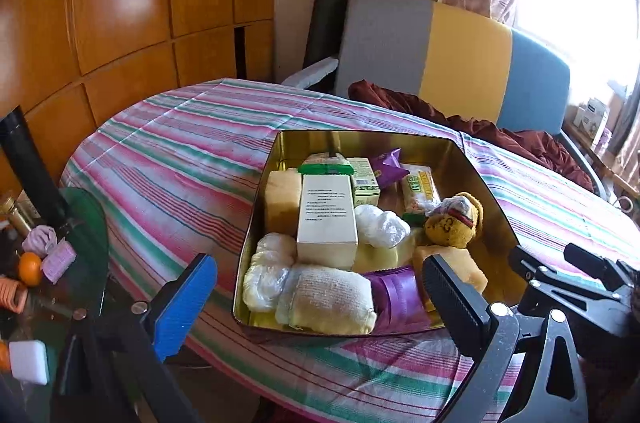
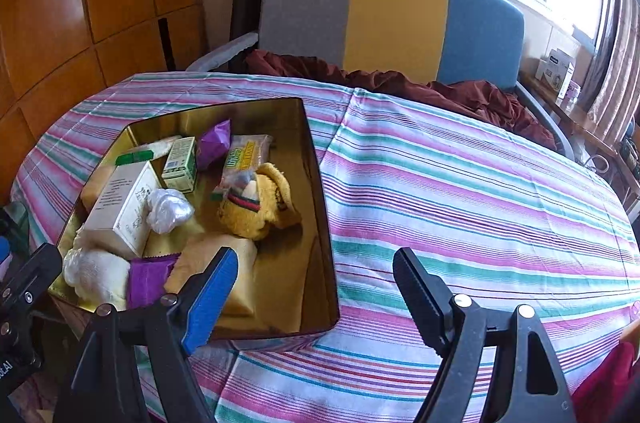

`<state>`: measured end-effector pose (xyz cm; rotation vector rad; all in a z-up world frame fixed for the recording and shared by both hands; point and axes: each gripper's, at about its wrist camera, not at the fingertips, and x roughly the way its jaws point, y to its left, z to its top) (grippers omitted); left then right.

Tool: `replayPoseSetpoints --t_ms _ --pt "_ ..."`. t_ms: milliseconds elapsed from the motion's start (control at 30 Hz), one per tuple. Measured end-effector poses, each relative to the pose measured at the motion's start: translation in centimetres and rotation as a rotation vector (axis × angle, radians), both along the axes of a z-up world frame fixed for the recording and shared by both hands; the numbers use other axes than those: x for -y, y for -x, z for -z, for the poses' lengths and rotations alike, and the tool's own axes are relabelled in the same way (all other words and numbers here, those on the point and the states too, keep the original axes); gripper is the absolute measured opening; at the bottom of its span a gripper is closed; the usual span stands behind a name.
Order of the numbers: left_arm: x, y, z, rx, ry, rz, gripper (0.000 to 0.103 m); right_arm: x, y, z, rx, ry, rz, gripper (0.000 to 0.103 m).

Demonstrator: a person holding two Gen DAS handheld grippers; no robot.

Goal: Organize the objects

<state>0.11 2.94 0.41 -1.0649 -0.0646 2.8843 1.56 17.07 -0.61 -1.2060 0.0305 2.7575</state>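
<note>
An open gold tin (image 1: 476, 179) sits on the striped tablecloth (image 1: 180, 151). It is packed with a white box (image 1: 326, 219), a yellow plush toy (image 1: 452, 223), a white cloth roll (image 1: 328, 299), a purple packet (image 1: 396, 295), a green carton (image 1: 364, 183) and snack packs. My left gripper (image 1: 320, 303) hovers open over the tin's near edge with nothing between its fingers. In the right wrist view the tin (image 2: 314, 159) lies to the left. My right gripper (image 2: 316, 297) stands open over the tin's near right corner, holding nothing. The plush toy (image 2: 256, 207) leans by the tin's right wall.
A low side table at the left carries an orange (image 1: 30, 269), a white sponge (image 1: 28, 363) and small clutter. Behind the table stands a grey, yellow and blue chair (image 2: 396, 19) with maroon cloth (image 2: 460, 95) on it. The bare tablecloth (image 2: 480, 203) stretches to the right.
</note>
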Motion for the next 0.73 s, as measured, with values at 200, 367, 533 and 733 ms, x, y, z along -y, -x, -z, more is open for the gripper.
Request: replayPoseSetpoints --t_ms 200,367,533,733 --pt "1.2 0.0 0.0 0.001 -0.082 0.001 0.103 0.9 -0.1 0.1 -0.003 0.005 -0.024 0.081" --pt "1.0 0.1 0.2 -0.012 -0.038 -0.022 0.103 1.2 -0.2 0.0 -0.005 0.009 -0.033 0.081" --pt "1.1 -0.2 0.3 -0.042 -0.005 -0.039 0.102 1.7 -0.1 0.0 -0.004 0.006 -0.044 0.081" --pt "1.5 0.0 0.3 -0.03 -0.002 -0.048 0.103 2.0 0.0 0.1 0.001 0.007 -0.052 0.081"
